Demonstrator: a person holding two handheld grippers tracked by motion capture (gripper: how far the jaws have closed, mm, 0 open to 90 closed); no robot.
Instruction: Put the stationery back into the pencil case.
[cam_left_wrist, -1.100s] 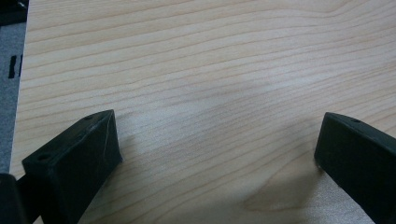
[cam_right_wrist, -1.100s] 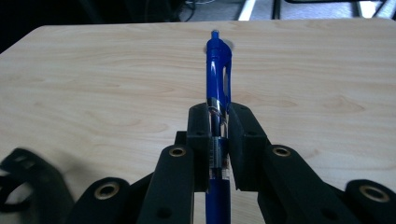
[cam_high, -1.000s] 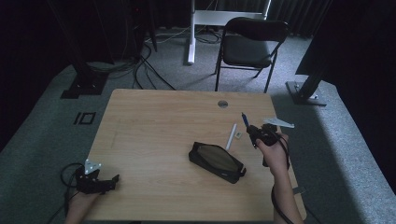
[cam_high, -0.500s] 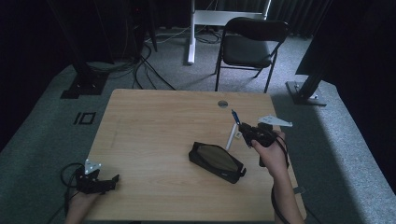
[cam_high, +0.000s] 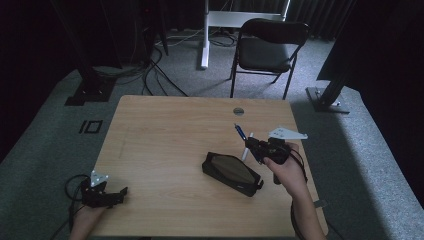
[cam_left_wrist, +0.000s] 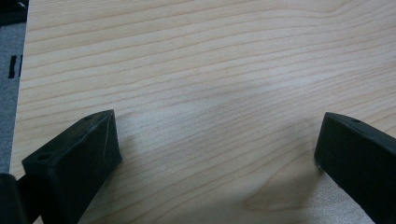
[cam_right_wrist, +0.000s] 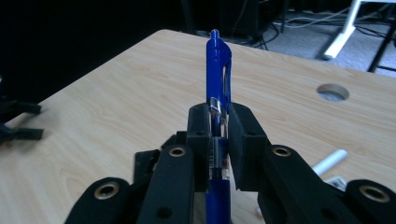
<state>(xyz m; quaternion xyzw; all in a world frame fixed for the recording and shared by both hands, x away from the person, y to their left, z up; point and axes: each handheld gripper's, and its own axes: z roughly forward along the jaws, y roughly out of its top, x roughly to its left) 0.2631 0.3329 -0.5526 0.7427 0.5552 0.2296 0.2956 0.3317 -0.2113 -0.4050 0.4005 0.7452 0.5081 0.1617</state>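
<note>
I'm pinching the blue pen (cam_right_wrist: 218, 70) in my right gripper (cam_right_wrist: 218, 140), holding it above the table (cam_high: 165, 135) just beside the black pencil case (cam_high: 232, 173), while my left gripper (cam_high: 102, 194) is resting spread open at the near-left edge.

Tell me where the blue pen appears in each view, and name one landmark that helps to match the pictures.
High view: the blue pen is right of centre, shut in the right gripper, above the black pouch.
Left gripper view: bare table wood between open jaws, no pen.
Right gripper view: the pen stands upright at centre, clamped between the jaws.
Shared landmark: the round hole in the table.
</note>
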